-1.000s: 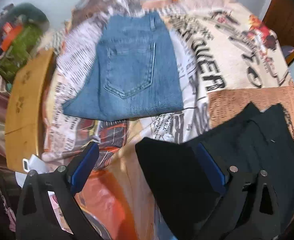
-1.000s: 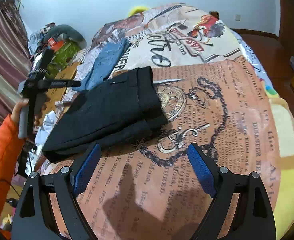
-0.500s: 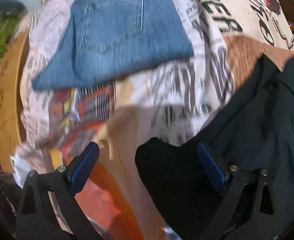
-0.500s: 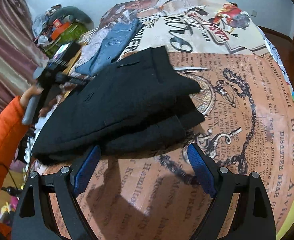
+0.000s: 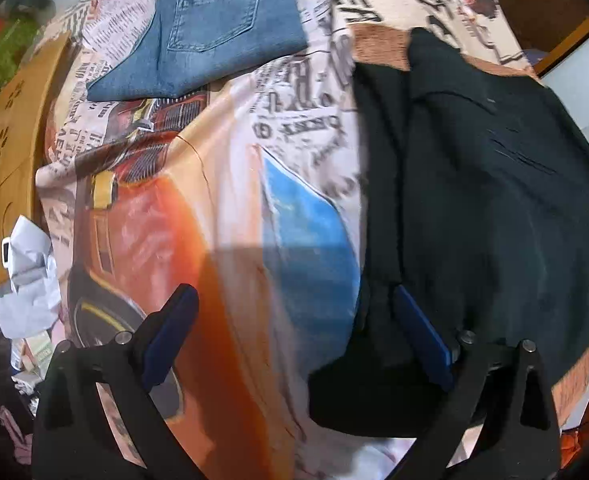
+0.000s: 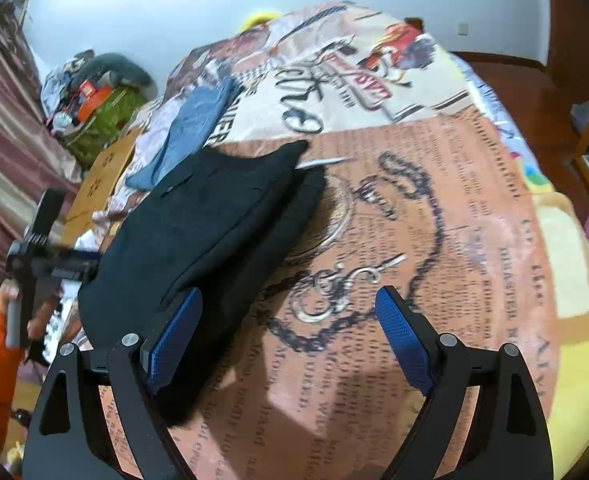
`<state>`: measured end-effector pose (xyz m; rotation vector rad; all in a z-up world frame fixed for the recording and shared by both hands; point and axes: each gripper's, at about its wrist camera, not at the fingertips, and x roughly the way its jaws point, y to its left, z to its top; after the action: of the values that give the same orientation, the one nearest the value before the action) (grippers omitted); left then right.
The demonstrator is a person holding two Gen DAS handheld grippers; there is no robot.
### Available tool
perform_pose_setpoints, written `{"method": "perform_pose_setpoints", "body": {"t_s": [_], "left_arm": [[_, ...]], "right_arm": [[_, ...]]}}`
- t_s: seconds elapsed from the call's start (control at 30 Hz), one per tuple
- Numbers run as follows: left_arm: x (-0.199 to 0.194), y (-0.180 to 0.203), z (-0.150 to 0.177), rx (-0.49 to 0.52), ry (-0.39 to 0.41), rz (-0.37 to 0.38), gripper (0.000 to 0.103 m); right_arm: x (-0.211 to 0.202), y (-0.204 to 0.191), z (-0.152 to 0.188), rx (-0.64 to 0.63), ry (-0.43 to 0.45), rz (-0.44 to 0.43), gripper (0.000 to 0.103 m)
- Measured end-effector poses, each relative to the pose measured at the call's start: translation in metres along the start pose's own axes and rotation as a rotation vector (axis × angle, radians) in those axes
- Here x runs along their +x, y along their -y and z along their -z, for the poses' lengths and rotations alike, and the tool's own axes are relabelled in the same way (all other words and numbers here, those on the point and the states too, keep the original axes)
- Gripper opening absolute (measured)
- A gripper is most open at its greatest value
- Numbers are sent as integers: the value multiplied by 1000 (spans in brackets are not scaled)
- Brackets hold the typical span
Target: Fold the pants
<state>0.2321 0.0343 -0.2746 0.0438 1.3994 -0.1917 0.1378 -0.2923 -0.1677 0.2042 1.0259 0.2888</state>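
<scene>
The black pants (image 6: 210,236) lie folded into a thick, uneven bundle on the printed bedspread (image 6: 434,240), filling the 9 to 10 o'clock part of the right wrist view and the 3 o'clock side of the left wrist view. One layer sits askew over another, and a corner pokes out toward the far end.

The left gripper (image 5: 294,336) points almost straight down at the near edge of the bundle. Its jaws stand wide apart; the right-hand pad (image 5: 422,340) rests against or just beside the black cloth, while the other pad is over bare bedspread, so nothing is pinched. The right gripper (image 6: 290,340) is likewise wide open and holds nothing; its left-hand pad overlaps the bundle's near corner in the view, though contact cannot be told.

By the look of it, the folding is largely done and the step in hand is squaring up or taking hold of the bundle. The next move would call for both grippers to close on the near edge through all layers, lest the top layer slide.

Folded blue jeans (image 5: 222,28) lie apart at 12 o'clock in the left view. A wooden board (image 5: 10,152) sits off the bed at 9 o'clock, with crumpled paper (image 5: 30,276) below it.
</scene>
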Motion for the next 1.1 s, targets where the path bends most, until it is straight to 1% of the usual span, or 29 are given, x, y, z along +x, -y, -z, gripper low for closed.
{"method": "perform_pose_setpoints", "body": {"t_s": [0.07, 0.1, 0.17, 0.2, 0.23, 0.33, 0.5, 0.63, 0.77, 0.83, 0.93, 1.1], "left_arm": [[-7, 9, 13, -8, 16, 21, 99], [-11, 13, 19, -12, 21, 35, 99], [-14, 15, 25, -10, 28, 53, 99], [-17, 18, 21, -3, 34, 54, 99], [-17, 21, 14, 6, 42, 45, 99], [-25, 24, 12, 31, 87, 0, 98], [-47, 28, -2, 84, 215, -84, 98], [-61, 40, -21, 128, 311, -125, 98], [-60, 55, -44, 150, 328, -96, 98], [-56, 61, -56, 152, 333, -95, 98], [-47, 70, -80, 164, 316, -82, 98], [-35, 82, -109, 202, 295, -54, 98]], "right_arm": [[-6, 3, 0, -1, 16, 22, 87], [-10, 5, 0, -6, 29, 47, 87], [-17, 8, 1, -18, 49, 84, 87], [-19, 11, 0, -22, 55, 93, 87], [-22, 13, 0, -22, 59, 97, 87], [-27, 20, -2, -12, 66, 71, 87], [-26, 14, -9, -38, 75, 58, 87], [-15, 3, -15, -70, 61, 27, 87], [2, -6, -25, -107, 48, -1, 87], [10, -9, -30, -127, 41, -24, 87], [25, -10, -41, -147, 26, -43, 86], [47, -4, -63, -151, 2, -65, 86]]}}
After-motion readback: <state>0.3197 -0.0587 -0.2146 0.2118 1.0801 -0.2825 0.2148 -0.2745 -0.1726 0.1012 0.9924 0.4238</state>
